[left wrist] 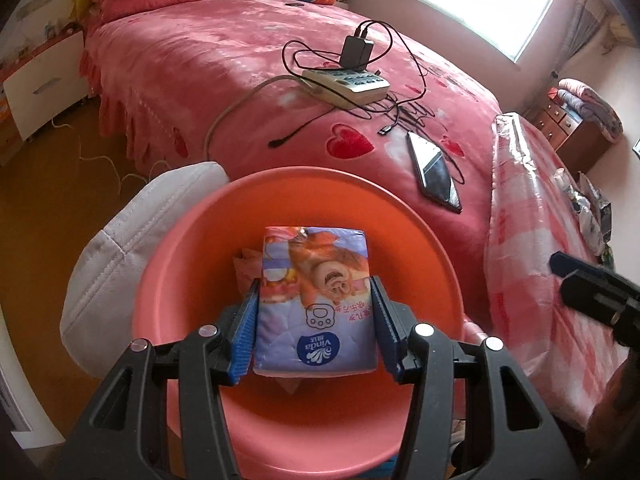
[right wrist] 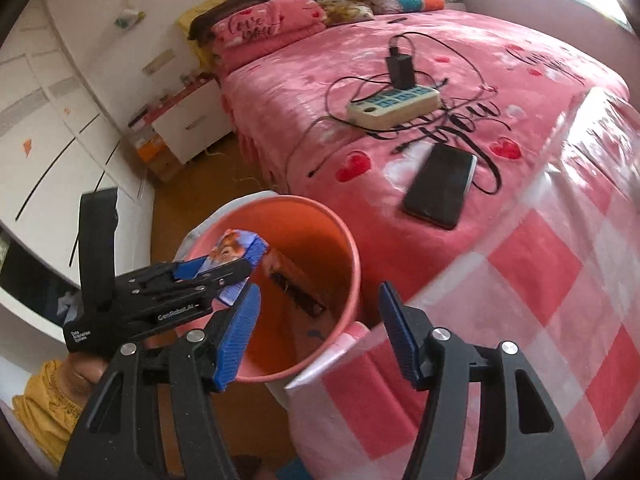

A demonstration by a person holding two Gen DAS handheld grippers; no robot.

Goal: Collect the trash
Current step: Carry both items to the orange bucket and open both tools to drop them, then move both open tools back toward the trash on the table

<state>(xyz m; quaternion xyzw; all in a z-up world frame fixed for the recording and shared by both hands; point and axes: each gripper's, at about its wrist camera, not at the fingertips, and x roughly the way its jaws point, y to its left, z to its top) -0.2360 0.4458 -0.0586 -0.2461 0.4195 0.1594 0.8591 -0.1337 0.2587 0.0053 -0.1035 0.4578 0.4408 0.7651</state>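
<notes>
Risks first, L to R. Left hand-held gripper (left wrist: 314,316) is clamped on the tissue pack (left wrist: 316,296), pads pressing both long sides, and the pack hangs over the mouth of the pink bin (left wrist: 440,248). In the right wrist view that gripper sits toward the bin's left rim rather than dead centre, so if it lets go w/ any sideways drift the pack could clip the rim and drop to the floor or onto the white cushion (left wrist: 132,248) beside the bin. The pack is soft, so the squeeze may make it stick to one pad and fall crooked.

A brown box-like item (right wrist: 298,280) already leans inside the bin; the pack could land on it and sit high, though prob. still inside.

Right hand-held gripper (right wrist: 316,320) has jaws apart, nothing between them, and hovers over the bin's near rim, just beside the left one. Judgement: crowding there could knock the two tools together or tip the bin.

Further right, the phone (right wrist: 440,184) and power strip (right wrist: 394,106) w/ cables lie on the bed (right wrist: 280,92), well apart from both tools; they're not trash, so a wrong grab next would be a mistake.
</notes>
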